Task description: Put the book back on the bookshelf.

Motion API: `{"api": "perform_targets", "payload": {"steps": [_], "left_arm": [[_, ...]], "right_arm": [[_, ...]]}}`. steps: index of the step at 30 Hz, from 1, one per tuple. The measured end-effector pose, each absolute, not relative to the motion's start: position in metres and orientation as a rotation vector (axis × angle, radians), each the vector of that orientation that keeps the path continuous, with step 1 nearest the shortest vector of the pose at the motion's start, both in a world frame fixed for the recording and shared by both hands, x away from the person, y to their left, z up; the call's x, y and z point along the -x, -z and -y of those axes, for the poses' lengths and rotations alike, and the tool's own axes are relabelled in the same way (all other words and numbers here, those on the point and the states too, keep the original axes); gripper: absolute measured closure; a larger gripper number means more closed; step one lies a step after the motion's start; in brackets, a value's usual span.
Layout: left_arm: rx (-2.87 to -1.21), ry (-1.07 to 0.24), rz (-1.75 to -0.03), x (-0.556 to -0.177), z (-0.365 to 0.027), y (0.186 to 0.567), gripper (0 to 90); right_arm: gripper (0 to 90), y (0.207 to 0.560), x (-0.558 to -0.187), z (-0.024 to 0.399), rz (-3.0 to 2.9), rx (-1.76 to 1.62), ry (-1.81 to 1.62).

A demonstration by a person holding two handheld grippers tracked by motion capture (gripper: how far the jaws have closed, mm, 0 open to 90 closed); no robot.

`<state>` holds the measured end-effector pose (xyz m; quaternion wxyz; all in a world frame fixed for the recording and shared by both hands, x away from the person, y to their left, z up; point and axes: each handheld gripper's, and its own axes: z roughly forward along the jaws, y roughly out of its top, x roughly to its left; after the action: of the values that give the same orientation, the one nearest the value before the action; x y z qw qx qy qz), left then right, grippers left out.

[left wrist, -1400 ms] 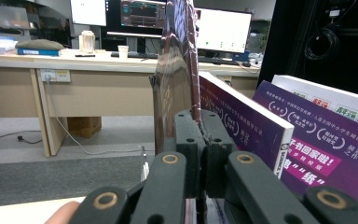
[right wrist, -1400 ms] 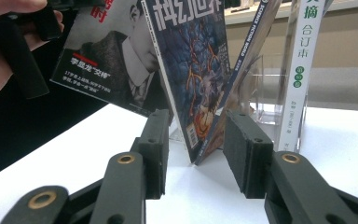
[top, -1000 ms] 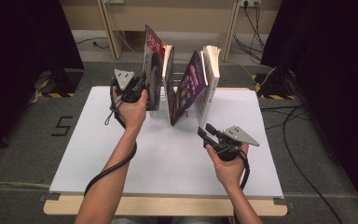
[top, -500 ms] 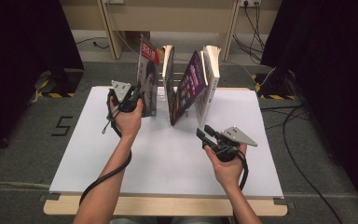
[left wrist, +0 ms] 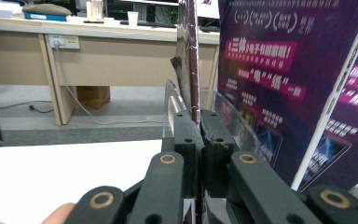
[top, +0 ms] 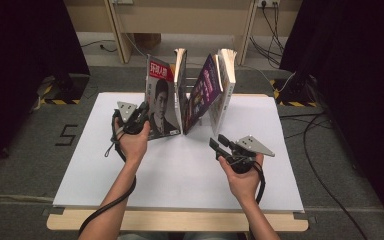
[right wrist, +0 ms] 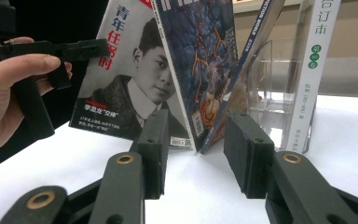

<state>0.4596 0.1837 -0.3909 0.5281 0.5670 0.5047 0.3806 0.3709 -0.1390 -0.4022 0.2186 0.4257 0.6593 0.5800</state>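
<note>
1. In the centre of the high view, we see our left gripper [top: 141, 116] clamped on the edge of the portrait magazine [top: 161, 100], which stands on the white table [top: 80, 165].
2. Our right gripper [top: 219, 144], lower right of centre, has its jaws apart and holds nothing, near the purple magazine [top: 203, 90].

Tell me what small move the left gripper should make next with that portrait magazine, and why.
Probably ease the left gripper down until the portrait magazine rests on the table, then open. Its jaws are clamped on the magazine's edge, the magazine stands upright against the clear stand, and the right gripper waits open.
</note>
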Motion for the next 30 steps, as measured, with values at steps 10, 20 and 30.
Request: {"api": "perform_targets", "payload": {"steps": [10,20,30], "left_arm": [[-1.395,-0.845,-1.279,-0.472,-0.186,0.389,74.4],[-1.421,-0.764,-1.348,-0.504,-0.193,0.373,68.3],[-1.451,-0.62,-1.416,-0.525,-0.197,0.366,74.3]], "right_arm": [[59.9,0.403,-0.371,0.139,-1.83,-1.181,-1.606],[58.3,0.406,-0.374,0.14,-1.855,-1.202,-1.603],[57.9,0.407,-0.374,0.139,-1.868,-1.212,-1.594]]}}
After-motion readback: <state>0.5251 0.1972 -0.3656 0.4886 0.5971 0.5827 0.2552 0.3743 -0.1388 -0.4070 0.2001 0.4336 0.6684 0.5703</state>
